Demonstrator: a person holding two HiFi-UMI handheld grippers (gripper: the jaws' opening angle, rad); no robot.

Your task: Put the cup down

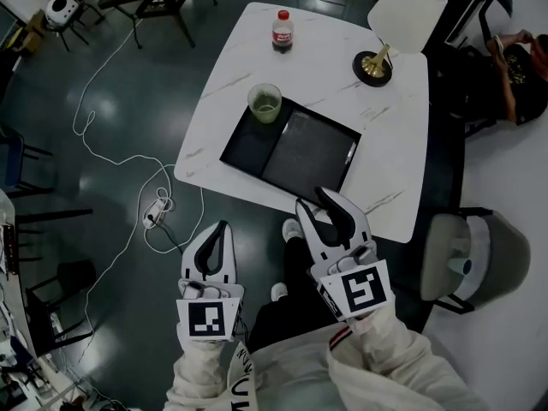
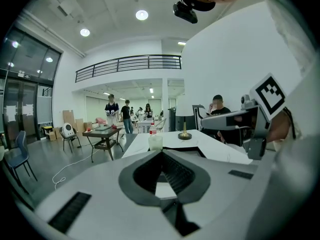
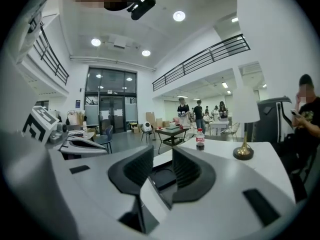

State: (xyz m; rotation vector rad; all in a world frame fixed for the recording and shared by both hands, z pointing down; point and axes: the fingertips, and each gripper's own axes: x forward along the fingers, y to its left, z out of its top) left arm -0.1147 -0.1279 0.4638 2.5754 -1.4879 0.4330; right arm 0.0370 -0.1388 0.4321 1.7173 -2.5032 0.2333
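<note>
A clear plastic cup (image 1: 265,103) with greenish liquid stands upright on the far left corner of a black tray (image 1: 248,148) on the white marble table (image 1: 385,144). No gripper touches it. In the left gripper view the cup (image 2: 155,142) shows just beyond the jaw tips. My left gripper (image 1: 223,227) is shut and empty (image 2: 161,156), held off the table's near edge over the floor. My right gripper (image 1: 315,199) hovers at the table's near edge by the tray; it is open, a narrow gap showing between its jaws (image 3: 162,156) and nothing in it.
A red-labelled bottle (image 1: 282,30) stands at the table's far side, and a lamp (image 1: 374,65) with a brass base and white shade at the far right. A grey chair (image 1: 467,259) is right of the table. A power strip and white cable (image 1: 154,212) lie on the floor at left.
</note>
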